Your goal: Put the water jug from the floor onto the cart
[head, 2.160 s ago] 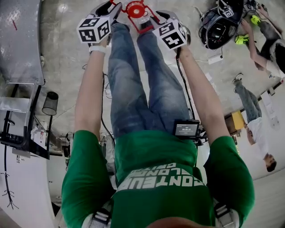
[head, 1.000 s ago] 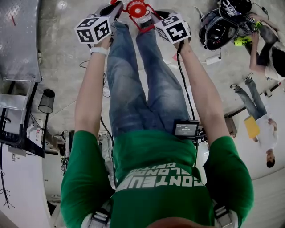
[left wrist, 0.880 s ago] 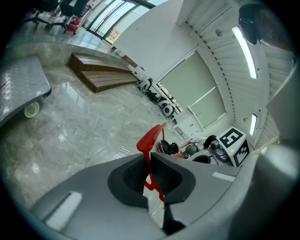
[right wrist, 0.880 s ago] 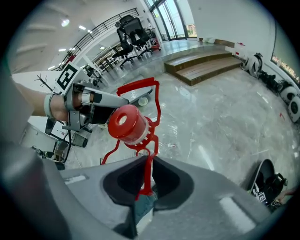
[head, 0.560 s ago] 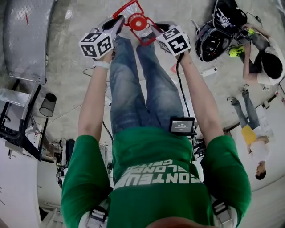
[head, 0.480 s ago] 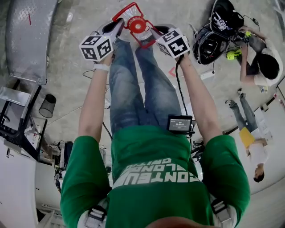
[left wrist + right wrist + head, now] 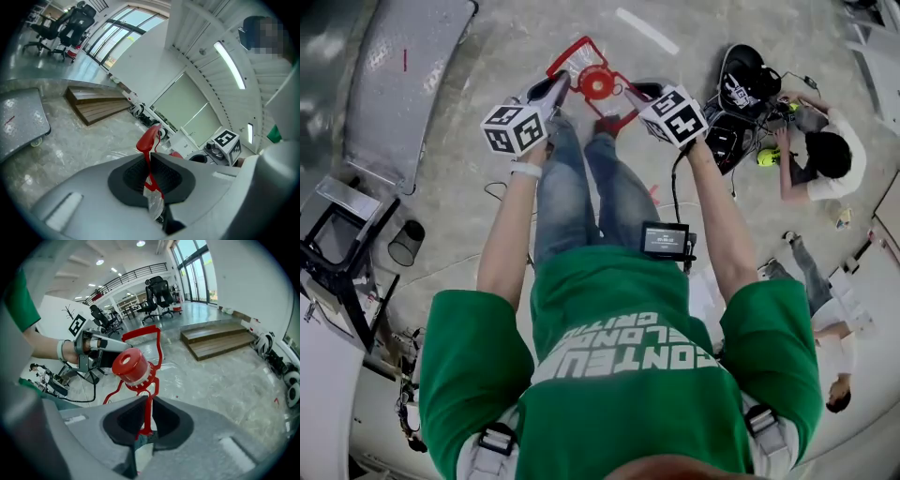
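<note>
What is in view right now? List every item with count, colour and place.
water jug: one, clear with red cap and red carry frame, held up between both tools
cart: one, grey metal deck, upper left of head view
mesh bin: one, black, on the floor at left
bags: black pile, upper right; count unclear
crouching person: one, white top, beside the bags
second person: one, white top and jeans, right edge
wooden steps: one stack, brown, on the floor by the wall
office chairs: several, black, far end of the hall
screen unit: one, black, at the wearer's waist
left tool: one, grey, shut on the jug's red frame
right tool: one, grey, shut on the same frame
</note>
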`<state>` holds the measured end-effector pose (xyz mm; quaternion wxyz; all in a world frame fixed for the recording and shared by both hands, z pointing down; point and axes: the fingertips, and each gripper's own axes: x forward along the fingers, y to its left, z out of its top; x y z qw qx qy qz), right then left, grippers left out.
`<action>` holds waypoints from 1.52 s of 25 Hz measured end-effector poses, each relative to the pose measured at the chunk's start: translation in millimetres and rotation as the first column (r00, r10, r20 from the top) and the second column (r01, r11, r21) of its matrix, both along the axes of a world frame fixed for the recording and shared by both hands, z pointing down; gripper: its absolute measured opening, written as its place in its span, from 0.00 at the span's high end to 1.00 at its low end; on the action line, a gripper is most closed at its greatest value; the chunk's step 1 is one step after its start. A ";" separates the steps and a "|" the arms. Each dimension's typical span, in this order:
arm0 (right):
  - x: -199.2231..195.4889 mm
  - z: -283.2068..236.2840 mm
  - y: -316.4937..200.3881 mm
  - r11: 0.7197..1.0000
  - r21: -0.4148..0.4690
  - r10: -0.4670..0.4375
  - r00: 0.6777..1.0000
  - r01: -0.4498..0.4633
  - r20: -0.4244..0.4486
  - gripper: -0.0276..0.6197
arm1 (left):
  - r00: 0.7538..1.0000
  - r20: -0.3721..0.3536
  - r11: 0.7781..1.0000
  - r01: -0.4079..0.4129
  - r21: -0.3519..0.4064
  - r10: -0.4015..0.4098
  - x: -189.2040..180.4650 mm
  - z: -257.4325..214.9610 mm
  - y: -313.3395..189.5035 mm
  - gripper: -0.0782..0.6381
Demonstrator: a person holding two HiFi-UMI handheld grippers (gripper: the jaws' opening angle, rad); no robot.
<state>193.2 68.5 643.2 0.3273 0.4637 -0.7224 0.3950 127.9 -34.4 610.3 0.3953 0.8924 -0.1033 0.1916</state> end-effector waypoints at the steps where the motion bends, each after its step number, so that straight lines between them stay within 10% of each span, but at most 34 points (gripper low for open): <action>1: 1.1 -16.4 -0.4 1.000 0.010 -0.014 1.000 0.015 -0.011 0.92 | 1.000 -0.012 1.000 0.005 0.006 -0.005 -0.8 -17.8 0.1 0.86; 16: 15.4 -205.3 -29.1 0.956 0.219 -0.176 0.980 0.193 -0.094 0.92 | 0.984 -0.171 0.980 0.075 0.183 -0.044 -1.5 -219.3 -9.7 0.86; 29: -29.2 -236.4 -58.0 0.878 0.271 -0.380 0.918 0.396 -0.110 0.92 | 0.950 -0.200 0.931 0.283 0.228 -0.240 -62.3 -250.9 -17.4 0.86; 38: -107.4 -236.8 -96.5 0.778 0.245 -0.565 0.815 0.578 -0.129 0.92 | 0.875 -0.221 0.858 0.473 0.202 -0.430 -151.7 -250.5 -35.6 0.86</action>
